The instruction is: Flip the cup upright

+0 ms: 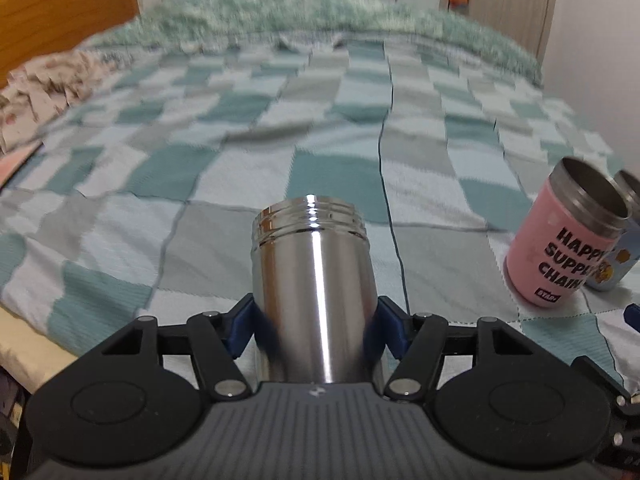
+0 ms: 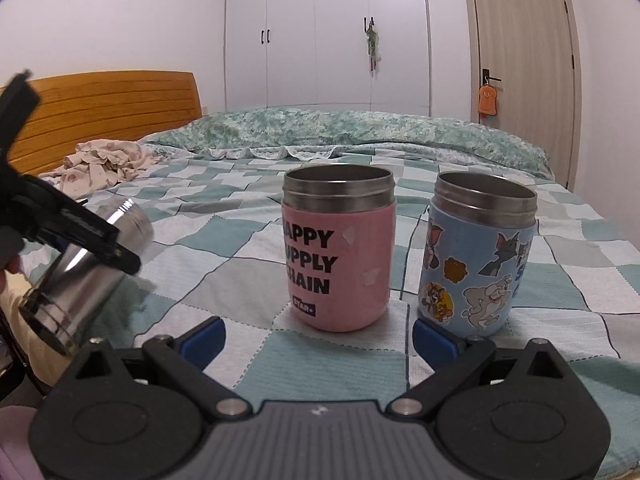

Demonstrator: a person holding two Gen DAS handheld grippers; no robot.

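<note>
Between your left gripper's [image 1: 314,324] blue pads [image 1: 240,332] sat the steel cup [image 1: 312,292], clamped on both sides low on its body, threaded mouth pointing away from the camera over the checkered bedspread [image 1: 200,184]. You held it clear of the bed, so the flip was only partly done, by my reading. That polished wall looked slick; had you turned it fast, it could have slid through the pads or twisted in them. The pink cup [image 1: 560,248] stood off to the right with a blue cup [image 1: 624,256] just behind it, close enough that a wide swing might have clipped one.

From the right wrist, you could see the steel cup [image 2: 84,264] at far left, tilted with its mouth up and away, held in the left gripper [image 2: 72,232] above the bedspread [image 2: 224,264]. Setting it down on that soft, wrinkled cloth risked a wobble or a topple if you let go before the base sat flat. Your right gripper [image 2: 318,340] was spread wide and held nothing, its pads [image 2: 432,340] low in front of the pink cup [image 2: 338,256] and the blue cup [image 2: 480,264], both upright. One pad sat just beside the blue cup's foot; a nudge forward could have knocked it.
</note>
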